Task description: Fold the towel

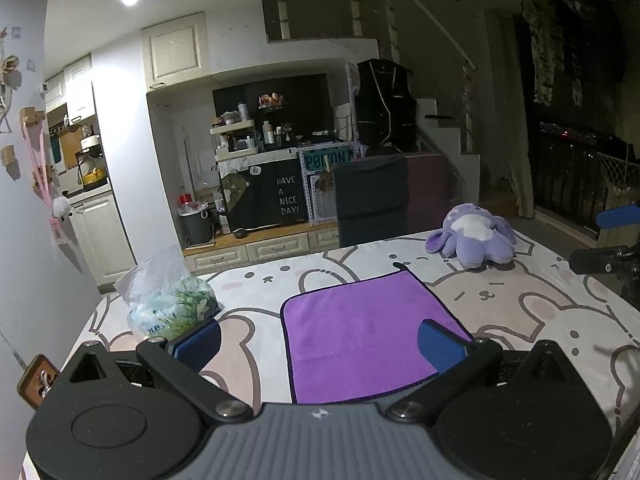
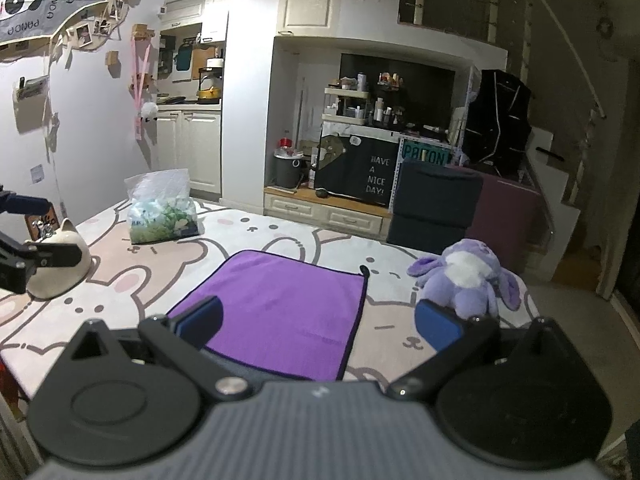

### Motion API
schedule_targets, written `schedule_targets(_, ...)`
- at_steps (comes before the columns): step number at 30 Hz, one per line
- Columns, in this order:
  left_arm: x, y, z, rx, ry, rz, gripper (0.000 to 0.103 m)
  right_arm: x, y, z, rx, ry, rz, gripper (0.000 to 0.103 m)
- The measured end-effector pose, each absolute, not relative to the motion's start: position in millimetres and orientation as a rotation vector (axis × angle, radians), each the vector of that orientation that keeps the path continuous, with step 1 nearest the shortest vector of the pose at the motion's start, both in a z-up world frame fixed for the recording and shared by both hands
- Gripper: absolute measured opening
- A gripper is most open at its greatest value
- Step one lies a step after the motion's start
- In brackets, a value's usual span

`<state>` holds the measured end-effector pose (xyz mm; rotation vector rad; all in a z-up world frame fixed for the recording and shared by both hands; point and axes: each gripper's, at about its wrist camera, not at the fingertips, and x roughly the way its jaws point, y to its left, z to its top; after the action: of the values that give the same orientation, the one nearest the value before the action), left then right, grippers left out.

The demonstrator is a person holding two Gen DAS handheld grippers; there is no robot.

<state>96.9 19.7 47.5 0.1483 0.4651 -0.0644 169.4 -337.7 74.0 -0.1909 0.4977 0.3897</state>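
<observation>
The purple towel (image 1: 360, 332) lies flat ahead of both wide-open, empty hand-held grippers.

A home: kitchen cabinets (image 2: 188, 148), plush toy (image 2: 468, 280), staircase (image 1: 444, 128).

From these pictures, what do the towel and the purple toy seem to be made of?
The towel: probably microfibre, matte purple with a fine nap and dark stitched edging. The purple toy: plush fabric, likely stuffed, with a fuzzy surface and soft, slumped limbs.
</observation>
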Motion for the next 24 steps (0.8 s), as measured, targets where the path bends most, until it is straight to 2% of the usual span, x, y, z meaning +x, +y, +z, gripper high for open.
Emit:
schedule_targets(12, 139, 31, 37, 0.128, 0.480, -0.071, 0.103, 186, -331, 66, -0.219, 0.455, 0.378, 0.103)
schedule_targets(24, 166, 41, 18, 0.112, 0.492, -0.083, 0.103, 205, -324, 56, -0.208, 0.532, 0.376, 0.103)
